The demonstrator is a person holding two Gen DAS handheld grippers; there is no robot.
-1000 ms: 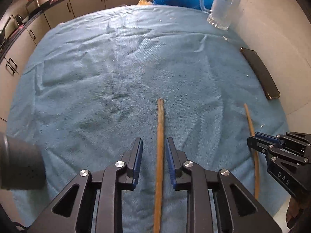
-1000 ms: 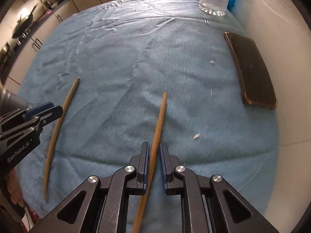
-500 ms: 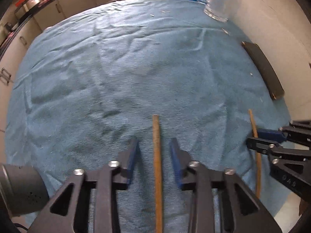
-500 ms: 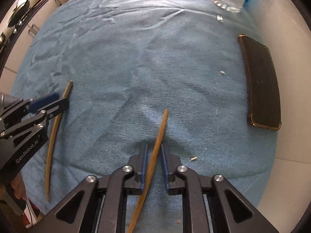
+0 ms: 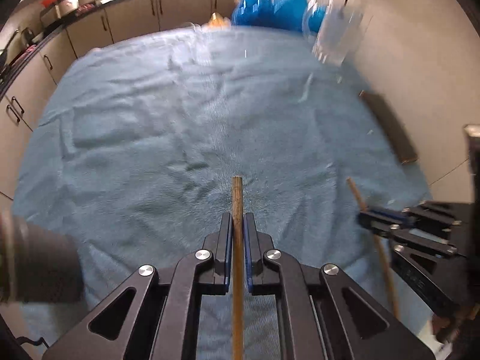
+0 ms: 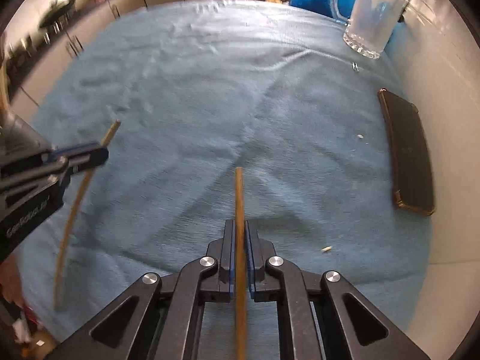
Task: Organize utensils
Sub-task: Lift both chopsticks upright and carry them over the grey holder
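Both grippers clamp wooden chopsticks over a blue towel (image 6: 186, 96): the left gripper (image 5: 238, 225) closing on one chopstick (image 5: 237, 198), the right gripper (image 6: 239, 234) closing on the other chopstick (image 6: 239, 192). A glass mug (image 6: 370, 21) stands at the towel's far corner, a dark phone (image 6: 408, 156) along its right edge.

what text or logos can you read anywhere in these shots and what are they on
"GenRobot.AI", smeared by motion and only just legible: white lettering on the side of the left gripper body, in the right wrist view.
Faint lettering on the side of the right gripper body, in the left wrist view: too blurred to read.
Nothing readable on the chopsticks, the glass mug or the dark phone.
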